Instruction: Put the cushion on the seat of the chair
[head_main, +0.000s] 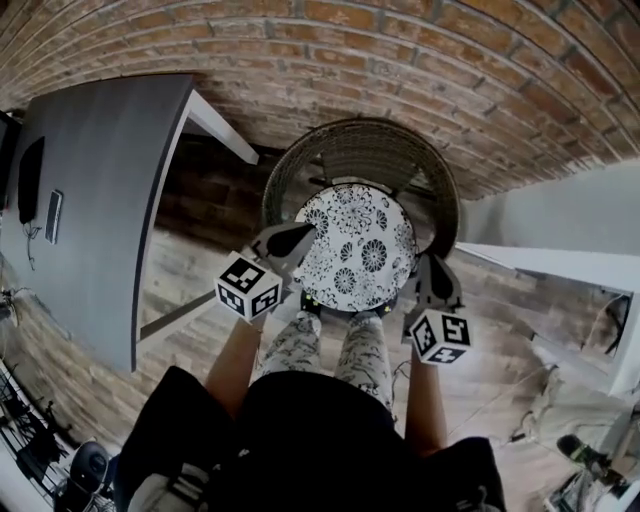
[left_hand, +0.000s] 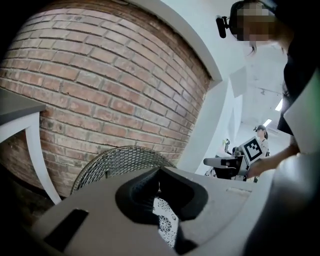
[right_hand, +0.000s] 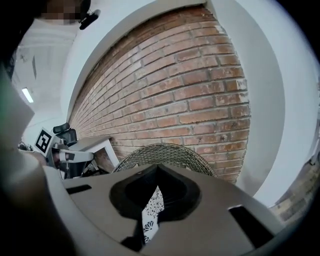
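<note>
Left gripper (head_main: 295, 238): jaws closed on the left edge of the cushion (head_main: 360, 250). In the left gripper view a strip of patterned fabric (left_hand: 165, 225) sits pinched between the dark jaw pads of the left gripper (left_hand: 159, 192).

Right gripper (head_main: 428, 268): jaws likewise clamped on the cushion's right edge. In the right gripper view the right gripper (right_hand: 156, 192) has a sliver of the fabric (right_hand: 151, 212) caught between its pads.

Cushion: round, white with a black floral print, held roughly flat between the two grippers. It lies over the seat area of the wicker chair (head_main: 360, 150). Contact with the seat cannot be told.

Near edge of the cushion sits just beyond the person's knees (head_main: 300, 345), in patterned trousers. The chair's curved woven back rises on the far side, against the brick wall (head_main: 400, 60).

Grey table (head_main: 100, 200) stands to the left, apart from the chair. White ledge (head_main: 560, 265) to the right. Wood-plank floor (head_main: 190, 270) underneath.
</note>
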